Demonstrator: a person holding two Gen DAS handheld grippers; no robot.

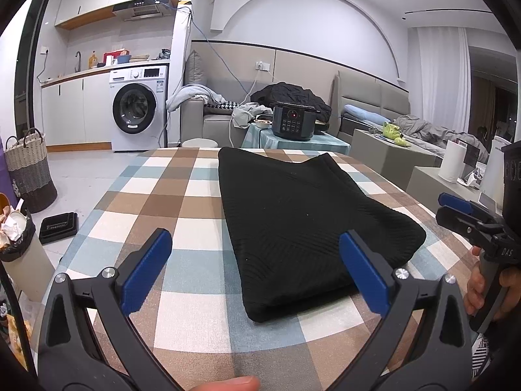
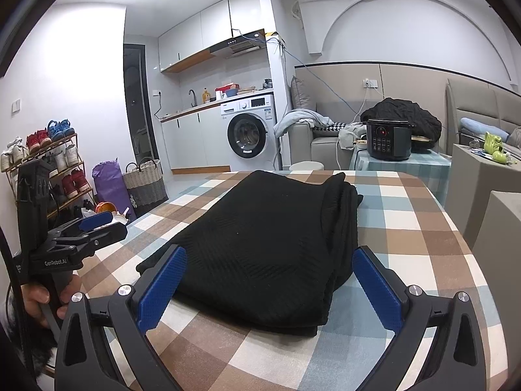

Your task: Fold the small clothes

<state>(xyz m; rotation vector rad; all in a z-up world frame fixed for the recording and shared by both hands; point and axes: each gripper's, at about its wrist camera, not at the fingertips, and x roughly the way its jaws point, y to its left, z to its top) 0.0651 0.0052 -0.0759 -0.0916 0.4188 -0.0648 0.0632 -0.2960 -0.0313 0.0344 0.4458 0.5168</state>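
Observation:
A black knit garment lies folded into a long stack on the checked tablecloth; in the right wrist view the same garment shows its layered edges on the right side. My left gripper is open just above the cloth's near left corner, holding nothing. My right gripper is open too, its blue pads straddling the garment's near end without pinching it. Each gripper also shows from the side in the other view: the right gripper and the left gripper, each held by a hand.
Beyond the table stand a small side table with a dark cooker, a sofa with piled clothes, and a washing machine. A woven basket and bin sit on the floor at left. A shoe rack stands by the wall.

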